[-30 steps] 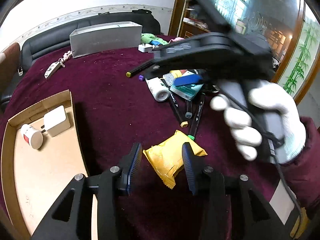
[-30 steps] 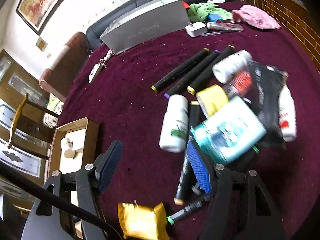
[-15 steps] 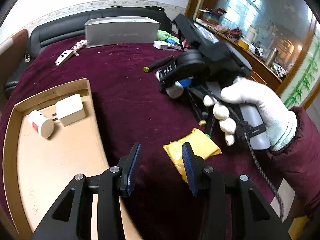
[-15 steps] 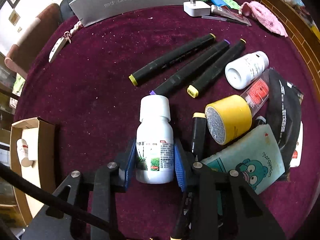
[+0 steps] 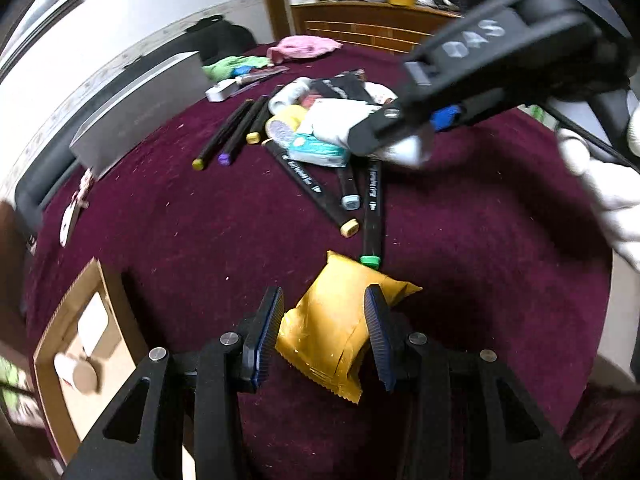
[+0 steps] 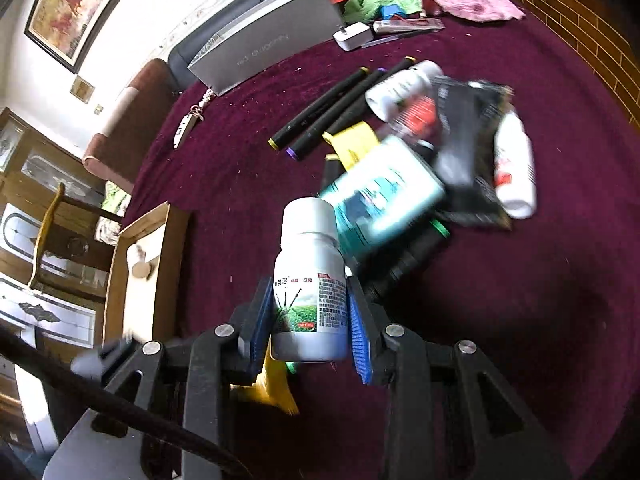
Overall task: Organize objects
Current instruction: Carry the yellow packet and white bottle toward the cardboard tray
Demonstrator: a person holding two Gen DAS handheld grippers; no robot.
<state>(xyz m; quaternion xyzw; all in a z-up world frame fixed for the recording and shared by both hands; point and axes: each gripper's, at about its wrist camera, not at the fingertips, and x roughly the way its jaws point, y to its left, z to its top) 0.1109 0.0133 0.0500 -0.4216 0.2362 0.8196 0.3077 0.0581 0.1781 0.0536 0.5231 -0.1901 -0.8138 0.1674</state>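
gripping one white bottle [image 6: 310, 280], one yellow packet [image 5: 336, 328], six markers [image 5: 312, 184]

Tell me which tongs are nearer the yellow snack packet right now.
Left. The left tongs straddle the yellow snack packet, one pad on each side. The right tongs are up over the pile, shut on the white bottle.

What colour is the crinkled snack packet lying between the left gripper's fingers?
Yellow; the crinkled snack packet shows best in the left wrist view.
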